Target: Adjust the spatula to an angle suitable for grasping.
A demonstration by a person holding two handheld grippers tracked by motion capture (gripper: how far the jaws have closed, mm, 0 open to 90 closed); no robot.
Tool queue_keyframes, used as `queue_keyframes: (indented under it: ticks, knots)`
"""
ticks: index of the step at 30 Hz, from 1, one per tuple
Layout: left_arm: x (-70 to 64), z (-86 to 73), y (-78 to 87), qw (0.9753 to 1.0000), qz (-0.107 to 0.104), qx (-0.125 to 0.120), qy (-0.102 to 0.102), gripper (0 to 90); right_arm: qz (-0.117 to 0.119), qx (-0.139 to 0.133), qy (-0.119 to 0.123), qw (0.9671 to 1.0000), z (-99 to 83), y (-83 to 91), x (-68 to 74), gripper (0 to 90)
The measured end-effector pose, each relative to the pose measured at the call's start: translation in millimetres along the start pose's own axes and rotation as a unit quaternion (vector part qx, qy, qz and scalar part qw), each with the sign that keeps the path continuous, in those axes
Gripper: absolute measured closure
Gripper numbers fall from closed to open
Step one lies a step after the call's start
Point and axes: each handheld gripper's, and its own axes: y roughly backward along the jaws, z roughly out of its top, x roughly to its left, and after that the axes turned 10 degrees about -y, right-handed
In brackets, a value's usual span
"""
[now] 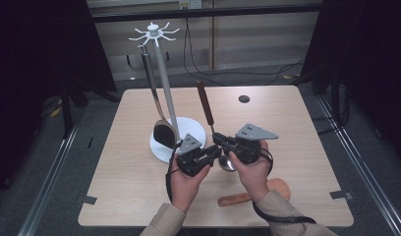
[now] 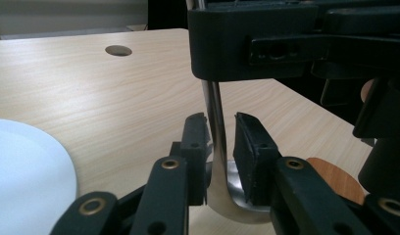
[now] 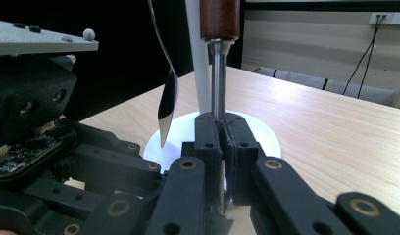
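Nearest the camera, along the near edge of the table point(image 1: 287, 123): two forearms, and a wooden spatula point(image 1: 252, 195) lying flat just right of the right hand, toward the near right corner. Just beyond, about mid-table, both tools meeting on one ladle point(image 1: 204, 103), held upright with bowl down close to the wood and brown handle pointing up and away. Right gripper point(image 3: 222, 132) clenched on the steel shaft just under the wooden grip, pads pressed flat against the metal. Left gripper point(image 2: 220, 132) lower down, just above the bowl, pads straddling the shaft with a sliver of daylight on one side, so released rather than biting. Left of the pair, toward the left half of the table, a white rack point(image 1: 164, 83) on a round base, with a dark spoon point(image 1: 164, 132) hanging from one hook at the top. Judged as a regrip or hand-over ahead of hanging. Main risk: opening the right claw before the left one bites, letting smooth round steel slide through and the bowl clatter down. Second risk: a pinch this low on a long, top-heavy handle, inviting a swing or twist between the pads. Third: a tilting handle sweeping into the hanging spoon or the pole, close by on the left, and rocking the rack.
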Motion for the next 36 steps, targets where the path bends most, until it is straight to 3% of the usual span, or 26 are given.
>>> queue_keyframes:
  ticks: [7, 11, 17, 20, 27, 31, 35, 36]
  knots:
    - [5.5, -0.2, 2.6, 1.0000, -0.005, -0.004, 0.007, 82.7, 0.015, 0.006, -0.009, 0.9998, 0.1, -1.7, -1.3, 86.1]
    - [11.1, -0.4, 6.0, 0.9999, -0.010, 0.007, 0.005, 84.6, 0.029, 0.004, -0.022, 0.9993, -0.5, -2.2, -3.5, 85.9]
    - [18.1, -2.4, 10.8, 0.9994, -0.033, 0.009, 0.003, 85.2, 0.063, 0.017, -0.025, 0.9975, 0.3, -5.0, -8.9, 85.5]
    - [22.3, -3.5, 12.6, 0.9985, -0.055, -0.003, 0.001, 85.3, 0.085, 0.027, -0.021, 0.9958, 3.0, -5.1, -11.8, 85.3]
    - [28.4, -0.6, 18.0, 0.9962, -0.085, -0.007, -0.018, 85.3, 0.129, 0.032, -0.004, 0.9912, 9.2, -5.1, -17.1, 84.0]
    - [29.7, 1.3, 18.6, 0.9949, -0.097, -0.004, -0.029, 85.2, 0.147, 0.037, 0.000, 0.9885, 12.8, -5.3, -17.7, 79.8]
    - [30.3, 0.1, 17.3, 0.9941, -0.102, 0.006, -0.038, 85.2, 0.148, 0.038, -0.005, 0.9882, 14.0, -5.6, -19.0, 74.9]
    - [30.3, -0.9, 16.2, 0.9934, -0.109, 0.005, -0.037, 85.2, 0.145, 0.036, -0.006, 0.9887, 14.2, -5.4, -19.5, 77.6]
